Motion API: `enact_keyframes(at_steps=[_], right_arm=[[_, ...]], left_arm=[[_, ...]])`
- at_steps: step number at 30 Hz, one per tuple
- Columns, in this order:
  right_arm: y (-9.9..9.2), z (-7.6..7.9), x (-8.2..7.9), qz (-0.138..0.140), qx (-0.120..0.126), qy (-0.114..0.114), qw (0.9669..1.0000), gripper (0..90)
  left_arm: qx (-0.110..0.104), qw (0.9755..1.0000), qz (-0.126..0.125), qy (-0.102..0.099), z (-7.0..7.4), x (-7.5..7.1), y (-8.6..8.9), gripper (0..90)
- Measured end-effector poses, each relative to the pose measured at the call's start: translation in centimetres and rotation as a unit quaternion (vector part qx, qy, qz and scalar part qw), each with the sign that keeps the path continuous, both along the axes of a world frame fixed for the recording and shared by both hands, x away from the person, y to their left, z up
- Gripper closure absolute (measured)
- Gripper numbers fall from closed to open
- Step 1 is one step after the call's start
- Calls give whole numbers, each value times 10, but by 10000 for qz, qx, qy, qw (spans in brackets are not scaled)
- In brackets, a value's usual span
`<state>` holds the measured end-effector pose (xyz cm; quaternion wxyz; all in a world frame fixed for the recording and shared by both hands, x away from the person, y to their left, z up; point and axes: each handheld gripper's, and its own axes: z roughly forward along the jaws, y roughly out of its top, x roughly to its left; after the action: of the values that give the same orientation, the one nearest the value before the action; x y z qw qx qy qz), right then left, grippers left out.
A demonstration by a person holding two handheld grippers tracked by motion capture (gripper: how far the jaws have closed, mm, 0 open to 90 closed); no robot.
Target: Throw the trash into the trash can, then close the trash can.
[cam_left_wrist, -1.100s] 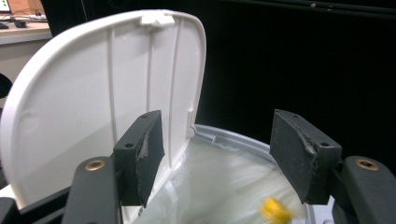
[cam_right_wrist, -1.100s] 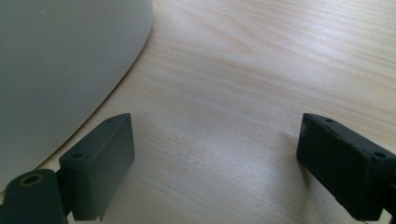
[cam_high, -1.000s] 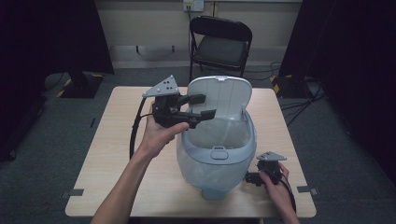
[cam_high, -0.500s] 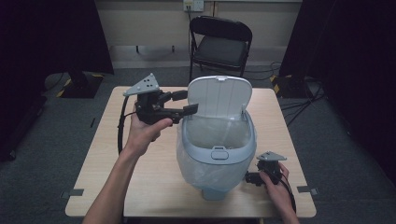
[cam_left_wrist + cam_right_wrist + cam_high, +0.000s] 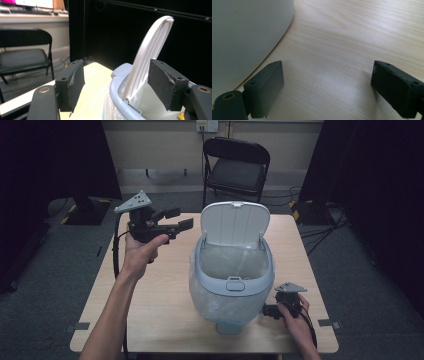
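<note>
A pale blue-grey bin (image 5: 232, 285) with a clear bag liner stands on the wooden table (image 5: 160, 285). Its white lid (image 5: 235, 222) is raised upright. My left gripper (image 5: 181, 218) is held in the air left of the lid, pointing at it and apart from it. Its jaws have just been opening and hold nothing. In the left gripper view the lid (image 5: 150, 47) and the bin's rim (image 5: 117, 85) lie beyond the open left gripper (image 5: 116, 67). My right gripper (image 5: 267, 310) rests on the table by the bin's lower right, open and empty. The right gripper view shows this gripper (image 5: 327, 72) beside the bin's wall (image 5: 244, 32).
A black folding chair (image 5: 235, 167) stands behind the table's far edge. Dark curtains hang at both sides. Bare tabletop (image 5: 150, 305) lies left of the bin and in front of it.
My left gripper has drawn back to the left, away from the lid, and its jaws stand a little wider. The lid stays up. The right gripper has not moved.
</note>
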<state>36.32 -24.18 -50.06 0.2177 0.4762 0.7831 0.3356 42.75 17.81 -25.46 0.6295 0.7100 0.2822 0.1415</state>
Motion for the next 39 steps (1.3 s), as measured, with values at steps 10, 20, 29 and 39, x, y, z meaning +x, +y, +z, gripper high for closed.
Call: enact_keyframes(at_steps=[10,20,29,39], right_arm=[[0,0,0,5,-8,-17,10000,101],[0,0,0,-8,2,-3,10000,102],[0,0,1,10,-20,-33,10000,101],[0,0,0,9,-20,-31,10000,100]], left_arm=[[58,9996,268,94,1,25,-12,292],[260,9994,214,-2,3,36,-27,275],[51,9997,-184,149,3,43,-30,282],[149,9990,-408,87,-2,26,-37,299]])
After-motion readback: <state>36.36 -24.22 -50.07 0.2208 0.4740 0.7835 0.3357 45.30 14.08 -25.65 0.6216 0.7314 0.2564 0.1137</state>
